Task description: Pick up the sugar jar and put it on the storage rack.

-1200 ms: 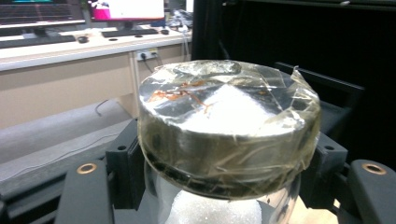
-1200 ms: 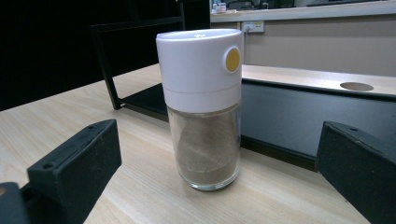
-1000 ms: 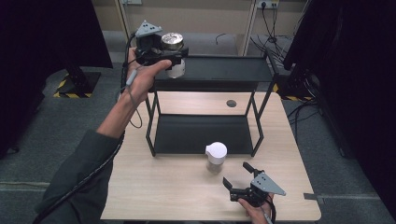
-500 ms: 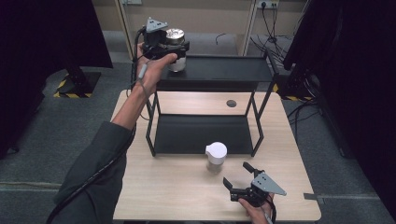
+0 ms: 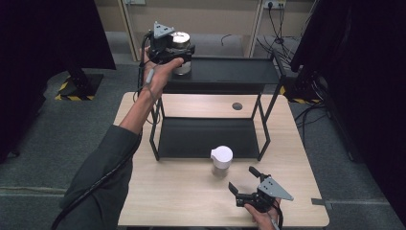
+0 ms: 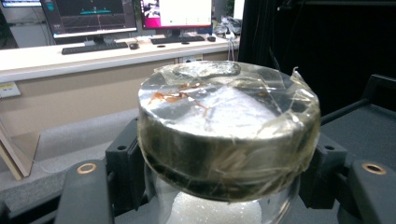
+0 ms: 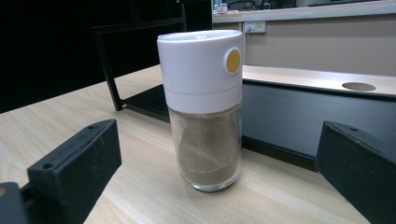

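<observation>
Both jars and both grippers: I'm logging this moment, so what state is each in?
Silver-lidded jar: lid on, taped over, gripped, at the shelf top.
White-capped shaker: upright on the table, capped, untouched.
Left gripper: shut on the jar.
Right gripper: open, facing the shaker.

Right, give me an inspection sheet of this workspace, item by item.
Surface: light wooden table carrying a black two-tier rack.
Job's things: jar with a taped metal lid, glass body with white contents, held at the rack's top shelf; spice jar with a white cap upright on the table in front of the rack.
Clutter: nothing seen.
Grippers: left hand-held gripper shut on the taped-lid jar below its lid; right hand-held gripper open, jaws apart from the spice jar, aimed at it.
Cables: one trails from the left gripper along the sleeve; more lie on the floor at the right.
Surroundings: grey carpet, dark curtains, desk with monitors beyond.
</observation>
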`<action>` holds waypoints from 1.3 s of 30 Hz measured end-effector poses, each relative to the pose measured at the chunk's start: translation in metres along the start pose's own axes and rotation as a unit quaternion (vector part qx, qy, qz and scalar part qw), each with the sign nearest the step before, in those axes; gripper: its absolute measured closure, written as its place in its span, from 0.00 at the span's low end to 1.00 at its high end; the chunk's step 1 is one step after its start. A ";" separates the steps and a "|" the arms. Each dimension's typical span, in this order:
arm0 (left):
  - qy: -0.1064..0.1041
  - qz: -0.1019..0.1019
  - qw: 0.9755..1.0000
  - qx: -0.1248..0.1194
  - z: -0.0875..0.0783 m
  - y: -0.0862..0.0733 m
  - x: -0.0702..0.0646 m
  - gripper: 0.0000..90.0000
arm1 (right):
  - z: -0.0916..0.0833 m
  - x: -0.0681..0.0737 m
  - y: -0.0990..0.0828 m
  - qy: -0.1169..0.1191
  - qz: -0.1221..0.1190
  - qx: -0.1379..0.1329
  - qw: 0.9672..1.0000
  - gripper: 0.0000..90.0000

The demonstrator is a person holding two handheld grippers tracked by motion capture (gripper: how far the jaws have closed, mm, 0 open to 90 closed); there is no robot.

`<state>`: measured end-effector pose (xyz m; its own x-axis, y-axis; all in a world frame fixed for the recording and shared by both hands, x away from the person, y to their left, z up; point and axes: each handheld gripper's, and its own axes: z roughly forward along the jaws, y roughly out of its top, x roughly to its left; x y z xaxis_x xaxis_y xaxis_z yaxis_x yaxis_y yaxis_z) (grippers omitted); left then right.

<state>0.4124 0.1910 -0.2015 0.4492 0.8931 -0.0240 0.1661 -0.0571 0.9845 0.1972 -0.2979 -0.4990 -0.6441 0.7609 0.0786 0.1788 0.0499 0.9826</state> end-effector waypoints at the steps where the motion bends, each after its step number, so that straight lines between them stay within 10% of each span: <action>1: 0.001 0.001 1.000 -0.002 0.000 -0.001 0.000 0.35 | 0.000 0.000 0.000 0.000 0.000 0.000 1.000 0.01; 12: 0.021 -0.035 0.999 -0.004 -0.004 -0.007 -0.008 0.00 | 0.000 0.000 0.000 0.001 -0.001 0.000 1.000 0.01; 39: 0.023 -0.027 0.999 0.003 -0.049 -0.023 -0.036 0.00 | 0.000 0.001 0.000 0.002 -0.001 0.000 1.000 0.01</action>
<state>0.3497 0.1818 -0.2151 0.3988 0.9145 -0.0687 0.1948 -0.0113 0.9808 0.1967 -0.2967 -0.4990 -0.6471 0.7585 0.0764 0.1769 0.0519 0.9829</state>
